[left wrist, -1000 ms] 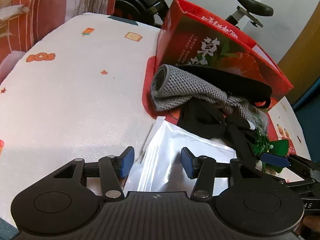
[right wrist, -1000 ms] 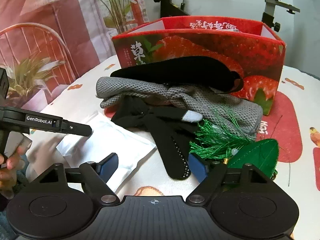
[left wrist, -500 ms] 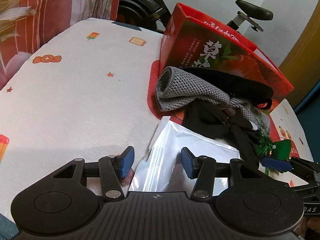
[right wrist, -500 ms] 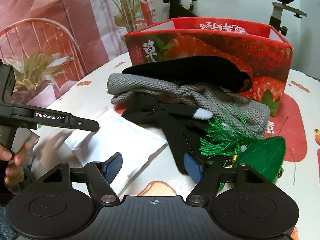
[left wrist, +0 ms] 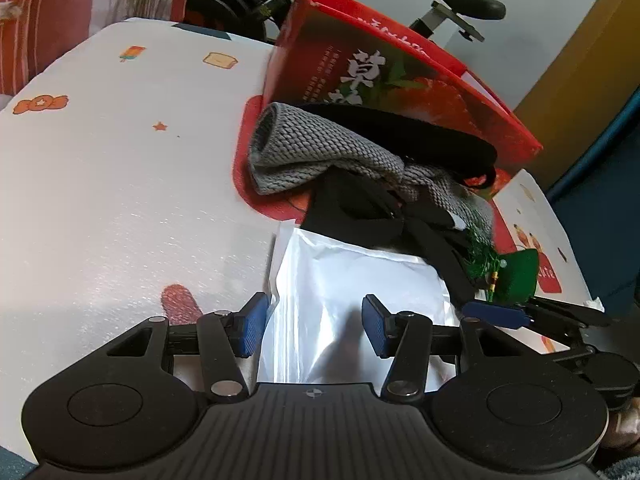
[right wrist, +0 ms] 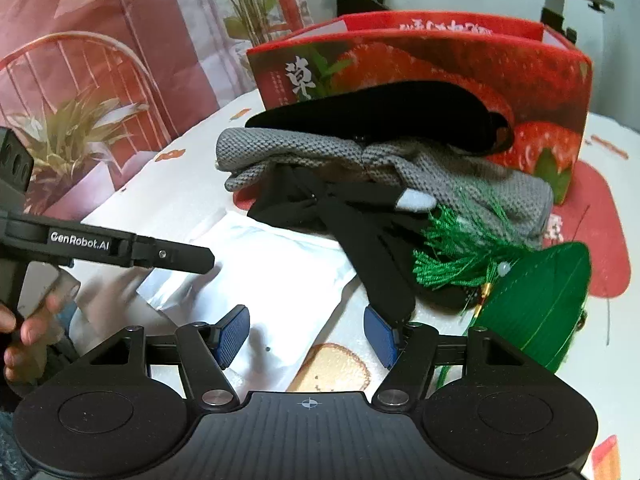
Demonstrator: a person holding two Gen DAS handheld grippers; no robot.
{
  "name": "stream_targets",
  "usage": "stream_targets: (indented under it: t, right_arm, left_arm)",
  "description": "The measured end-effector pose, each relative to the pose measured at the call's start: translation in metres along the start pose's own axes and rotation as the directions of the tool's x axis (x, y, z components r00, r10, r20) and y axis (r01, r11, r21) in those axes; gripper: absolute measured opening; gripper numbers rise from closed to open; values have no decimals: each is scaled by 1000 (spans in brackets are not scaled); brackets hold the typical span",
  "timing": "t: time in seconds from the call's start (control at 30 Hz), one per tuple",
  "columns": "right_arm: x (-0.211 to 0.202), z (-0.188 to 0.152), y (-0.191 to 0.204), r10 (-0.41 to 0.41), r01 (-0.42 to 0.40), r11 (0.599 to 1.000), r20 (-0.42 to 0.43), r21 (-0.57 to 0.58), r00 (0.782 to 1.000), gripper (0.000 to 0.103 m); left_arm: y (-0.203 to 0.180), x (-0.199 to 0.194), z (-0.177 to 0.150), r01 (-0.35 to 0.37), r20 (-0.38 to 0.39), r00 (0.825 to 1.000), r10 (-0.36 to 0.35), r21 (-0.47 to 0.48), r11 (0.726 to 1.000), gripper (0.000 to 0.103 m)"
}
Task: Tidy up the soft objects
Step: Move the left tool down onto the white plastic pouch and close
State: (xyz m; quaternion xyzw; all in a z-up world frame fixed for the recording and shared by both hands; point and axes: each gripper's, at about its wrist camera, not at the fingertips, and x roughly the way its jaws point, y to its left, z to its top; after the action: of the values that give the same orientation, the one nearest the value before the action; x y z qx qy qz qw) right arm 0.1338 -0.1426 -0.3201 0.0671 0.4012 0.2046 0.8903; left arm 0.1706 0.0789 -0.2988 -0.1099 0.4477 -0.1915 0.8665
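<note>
Left claw (left wrist: 312, 332) spread over white pouch (left wrist: 352, 280), not pinching. Right claw (right wrist: 308, 336) closing, nothing pinched yet; better aimed at black glove (right wrist: 360, 232), clear of green tassel (right wrist: 452, 256).

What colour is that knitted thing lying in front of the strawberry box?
Grey; the knitted piece shows best in the right wrist view.
</note>
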Motion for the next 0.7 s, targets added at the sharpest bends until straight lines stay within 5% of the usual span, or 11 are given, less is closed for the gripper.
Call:
stream_targets:
  t: [0.7]
  right_arm:
    - [18,5,5,10,-9,999,25,-31,1000,61]
  left_arm:
    - [0,0,1,-37,-1,999,37,30,999,53]
